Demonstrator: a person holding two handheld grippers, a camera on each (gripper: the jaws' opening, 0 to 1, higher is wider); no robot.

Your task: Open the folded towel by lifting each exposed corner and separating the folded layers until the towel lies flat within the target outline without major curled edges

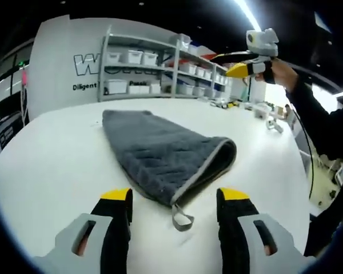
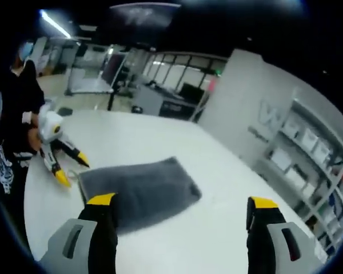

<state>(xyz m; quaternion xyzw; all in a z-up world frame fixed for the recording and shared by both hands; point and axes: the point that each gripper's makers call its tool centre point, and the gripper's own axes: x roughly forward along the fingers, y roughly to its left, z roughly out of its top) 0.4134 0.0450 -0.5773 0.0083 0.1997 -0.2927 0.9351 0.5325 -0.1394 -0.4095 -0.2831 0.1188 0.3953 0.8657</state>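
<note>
Wall lettering (image 1: 87, 64) cut off, "W…" above "Diligent", folded grey towel (image 1: 160, 153) on white tabletop (image 1: 46, 165), hanging loop (image 1: 182, 218) near left gripper (image 1: 174, 200), fingers wide, right gripper (image 2: 182, 208) fingers wide, empty

White surface (image 1: 51, 154). Beyond its far edge: grey shelving (image 1: 160, 71) stocked with white bins (image 1: 135, 56); white wall (image 1: 63, 57) with dark lettering. Black ceiling, strip light (image 1: 247, 14). Desks with monitors (image 2: 190, 92) beyond another edge.

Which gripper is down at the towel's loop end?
The left gripper, jaws open astride the towel's hanging loop. The right gripper is raised high above the table.
</note>
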